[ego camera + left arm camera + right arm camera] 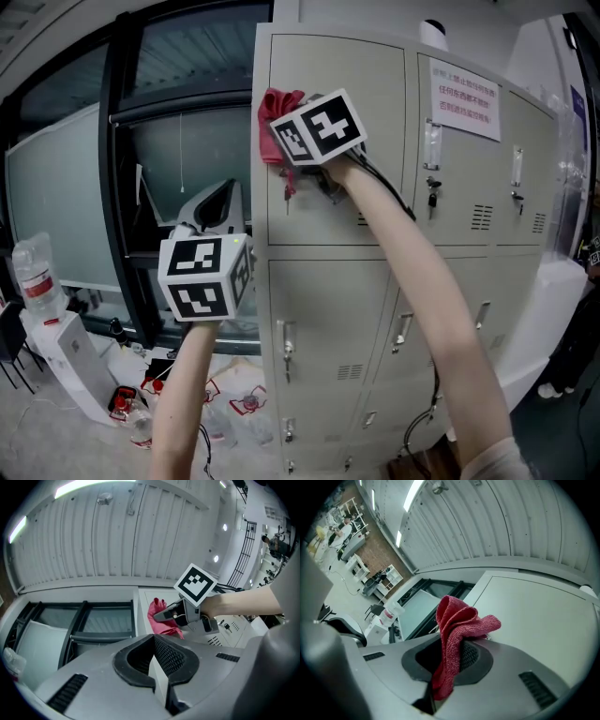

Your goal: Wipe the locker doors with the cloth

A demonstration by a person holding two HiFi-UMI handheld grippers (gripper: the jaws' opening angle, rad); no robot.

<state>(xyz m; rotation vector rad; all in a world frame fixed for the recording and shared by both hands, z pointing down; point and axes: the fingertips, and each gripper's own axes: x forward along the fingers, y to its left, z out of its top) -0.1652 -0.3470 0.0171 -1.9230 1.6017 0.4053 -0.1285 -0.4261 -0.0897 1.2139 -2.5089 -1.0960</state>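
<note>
1. Right gripper (286, 142), head view: raised on an outstretched arm to the upper-left door (375, 84) of the grey locker (328, 319), clamped on a red cloth (275, 114). Cloth bunched against that door near its top left corner, touching the metal. Marker cube turned toward the camera.
2. Same view, left gripper (212, 208): held lower, just left of the locker's edge and apart from it, in front of the dark-framed window (66, 197). White notice (464, 98) stuck on the next upper door. Large water bottle (35, 272) on a white stand, low at far left.
3. Left gripper view: left gripper (157, 670) with jaws brought together and nothing between the pads. Beyond them, right gripper (164, 615) pressing the cloth (157, 620) onto the door (143, 603), with a bare forearm (243, 603) reaching in from the right.
4. Right gripper view: right gripper (450, 667) closed tight on the cloth (457, 625). One end hanging down through the pads, the rest folded in a lump above them and leaning right onto the pale door (534, 616). Window (422, 604) just left of the locker's edge. Ribbed ceiling (511, 517) with strip lights overhead.
</note>
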